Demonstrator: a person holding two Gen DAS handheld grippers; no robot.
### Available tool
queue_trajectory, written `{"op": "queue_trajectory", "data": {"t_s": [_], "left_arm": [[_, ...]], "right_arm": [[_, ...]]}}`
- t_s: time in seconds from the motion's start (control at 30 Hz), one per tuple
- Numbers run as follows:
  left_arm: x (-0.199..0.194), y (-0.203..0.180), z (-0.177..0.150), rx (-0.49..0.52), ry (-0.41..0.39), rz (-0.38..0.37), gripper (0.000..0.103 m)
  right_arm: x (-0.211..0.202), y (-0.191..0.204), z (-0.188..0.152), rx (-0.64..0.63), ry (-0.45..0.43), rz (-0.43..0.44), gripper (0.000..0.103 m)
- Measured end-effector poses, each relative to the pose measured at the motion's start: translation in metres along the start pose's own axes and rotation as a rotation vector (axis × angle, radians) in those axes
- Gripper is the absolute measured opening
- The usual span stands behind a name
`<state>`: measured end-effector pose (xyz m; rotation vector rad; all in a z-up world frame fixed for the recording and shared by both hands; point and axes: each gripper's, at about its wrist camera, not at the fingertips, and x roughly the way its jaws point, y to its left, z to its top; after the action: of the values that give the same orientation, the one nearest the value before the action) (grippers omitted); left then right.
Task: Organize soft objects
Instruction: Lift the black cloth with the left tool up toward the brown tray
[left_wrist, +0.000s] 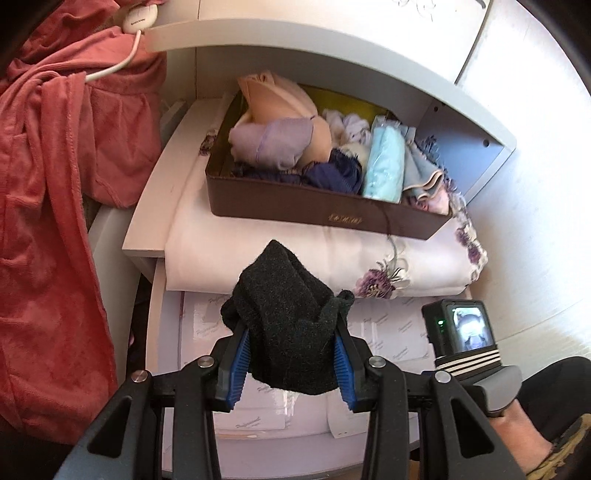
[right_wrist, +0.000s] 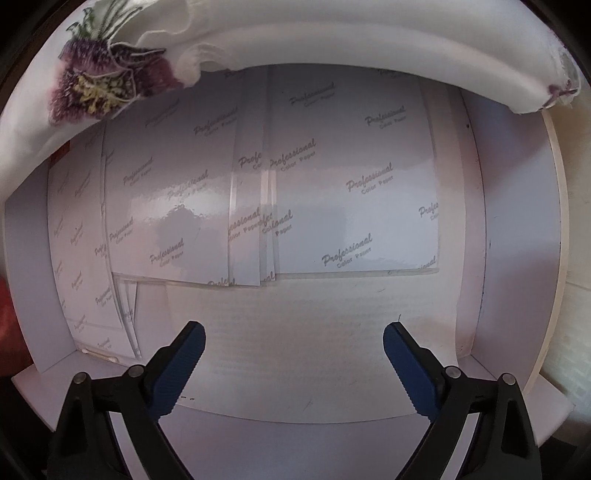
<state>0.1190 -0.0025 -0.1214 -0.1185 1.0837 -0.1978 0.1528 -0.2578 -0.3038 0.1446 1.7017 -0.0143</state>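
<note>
Left gripper (left_wrist: 291, 350) clamps dark knit sock (left_wrist: 284, 325) at half width. Carry over brown box (left_wrist: 325, 216), drop in free gap. Right gripper (right_wrist: 293, 350) wide open, empty.

Bunched dark sock (left_wrist: 286, 325) hangs before the brown box (left_wrist: 314, 210) of folded garments

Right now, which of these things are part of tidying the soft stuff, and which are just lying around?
Part of the job:
- black sock, clamped in the left gripper
- brown box already holding folded fabrics
- folded floral sheet under the box

Just lying about:
- glossy photo paper sheets in the drawer
- red robe hanging at the left
- white corded device
- right gripper, open and empty
</note>
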Motion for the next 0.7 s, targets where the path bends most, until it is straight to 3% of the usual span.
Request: {"op": "queue_trajectory", "data": {"t_s": [0.4,0.7], "left_arm": [[-0.033,0.014,0.010,-0.071,-0.082,-0.074,0.040],[-0.072,0.023,0.048,-0.106,-0.187,-0.136,0.040]], "right_arm": [[0.003,-0.004,-0.003,0.017,0.003,0.016,0.095],[0.005,-0.006,0.006,0.028,0.004,0.036,0.095]]}}
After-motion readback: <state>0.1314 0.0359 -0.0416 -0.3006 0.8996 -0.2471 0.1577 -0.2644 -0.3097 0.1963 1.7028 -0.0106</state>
